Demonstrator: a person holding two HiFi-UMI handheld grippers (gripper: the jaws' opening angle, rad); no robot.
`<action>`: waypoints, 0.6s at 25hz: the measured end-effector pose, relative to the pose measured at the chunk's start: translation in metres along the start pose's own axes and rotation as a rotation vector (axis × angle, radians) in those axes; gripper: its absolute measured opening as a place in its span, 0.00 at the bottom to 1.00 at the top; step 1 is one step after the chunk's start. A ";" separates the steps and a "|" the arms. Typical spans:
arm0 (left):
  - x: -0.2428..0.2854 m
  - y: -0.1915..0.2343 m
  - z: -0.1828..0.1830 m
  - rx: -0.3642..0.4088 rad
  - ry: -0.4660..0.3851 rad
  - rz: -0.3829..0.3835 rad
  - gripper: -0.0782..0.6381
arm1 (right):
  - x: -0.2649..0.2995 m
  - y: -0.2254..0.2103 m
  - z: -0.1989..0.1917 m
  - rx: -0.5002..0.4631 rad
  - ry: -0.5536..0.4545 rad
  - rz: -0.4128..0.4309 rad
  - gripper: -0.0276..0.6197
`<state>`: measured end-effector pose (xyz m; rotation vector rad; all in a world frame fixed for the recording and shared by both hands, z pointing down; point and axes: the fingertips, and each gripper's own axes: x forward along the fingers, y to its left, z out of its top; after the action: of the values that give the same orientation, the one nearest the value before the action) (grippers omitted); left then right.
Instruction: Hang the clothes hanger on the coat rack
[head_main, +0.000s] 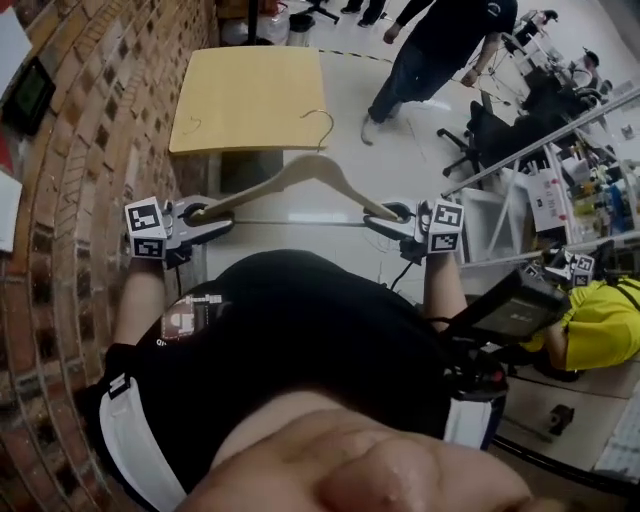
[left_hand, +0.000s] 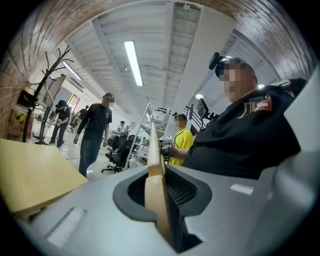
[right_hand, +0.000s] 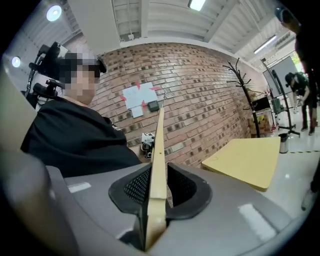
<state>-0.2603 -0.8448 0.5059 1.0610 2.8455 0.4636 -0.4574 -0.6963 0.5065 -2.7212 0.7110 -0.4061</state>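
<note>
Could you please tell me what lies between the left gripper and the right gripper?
A pale wooden clothes hanger, its ends clamped in the left gripper and right gripper; the head view shows it.

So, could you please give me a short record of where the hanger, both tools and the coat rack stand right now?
hanger: wooden, held level in front of the person
hook: metal, points away toward the table
left tool: shut on the hanger's left end
right tool: shut on the hanger's right end
coat rack: by the brick wall, beyond the table
task state: hanger not yet on the rack
</note>
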 end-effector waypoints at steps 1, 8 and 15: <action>-0.003 0.016 0.008 0.007 0.008 -0.019 0.19 | 0.005 -0.010 0.006 0.004 -0.009 -0.017 0.19; -0.005 0.103 0.034 0.000 0.036 -0.083 0.19 | 0.020 -0.077 0.033 0.033 -0.039 -0.083 0.19; 0.029 0.157 0.051 -0.034 0.037 -0.030 0.19 | -0.003 -0.151 0.052 0.024 -0.028 -0.020 0.19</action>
<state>-0.1754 -0.7005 0.5056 1.0127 2.8708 0.5331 -0.3779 -0.5584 0.5117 -2.7081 0.6681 -0.3776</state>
